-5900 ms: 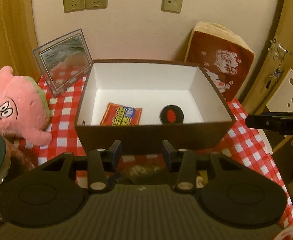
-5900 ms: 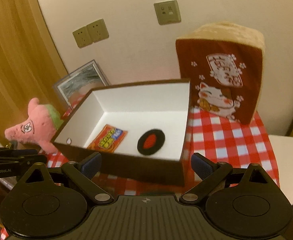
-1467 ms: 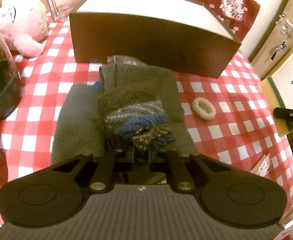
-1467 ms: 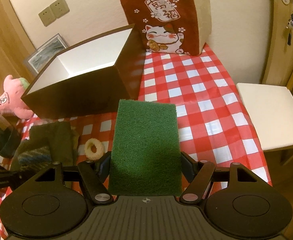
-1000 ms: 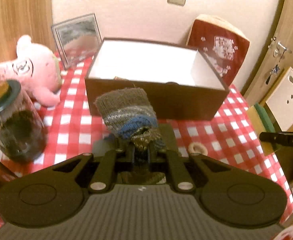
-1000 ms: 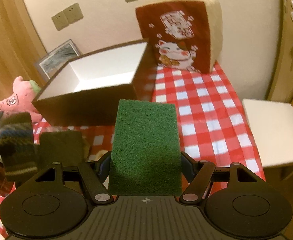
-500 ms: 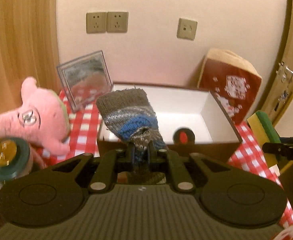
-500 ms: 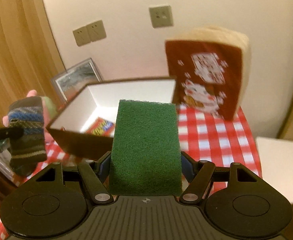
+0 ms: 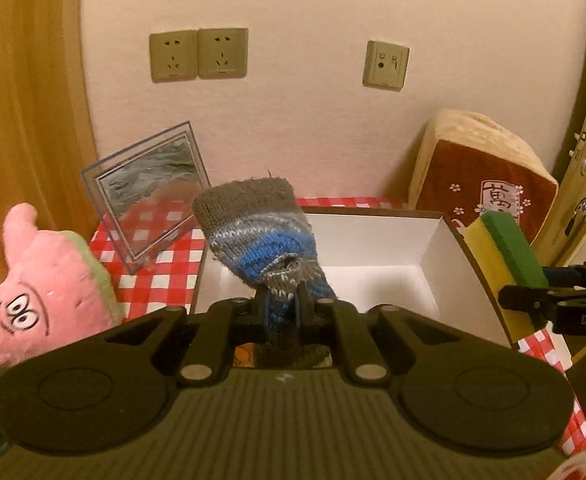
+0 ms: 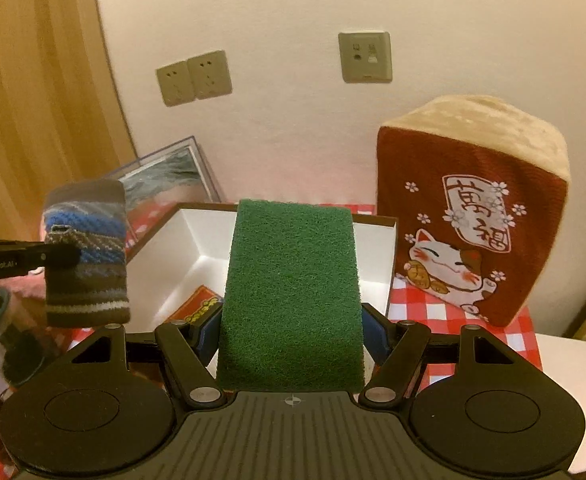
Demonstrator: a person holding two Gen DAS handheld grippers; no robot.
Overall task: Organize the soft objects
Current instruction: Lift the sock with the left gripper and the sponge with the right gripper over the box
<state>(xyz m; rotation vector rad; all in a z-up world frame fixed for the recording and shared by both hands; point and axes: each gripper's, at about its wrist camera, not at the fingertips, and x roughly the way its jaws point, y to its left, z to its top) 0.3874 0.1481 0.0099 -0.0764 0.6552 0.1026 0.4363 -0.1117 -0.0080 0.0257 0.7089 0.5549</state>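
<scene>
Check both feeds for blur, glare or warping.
Left wrist: warm dim light, sharp on the sock; the frame reflects the checked cloth; fisheye bends the door edges. Right wrist: the sponge is sharp, the sock slightly soft.

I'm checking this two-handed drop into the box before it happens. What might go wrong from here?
The left gripper pinches only a small fold of the knitted sock, which could slip out short of the box. The sponge in the right gripper hangs near the box's right wall and might catch on its rim.
</scene>
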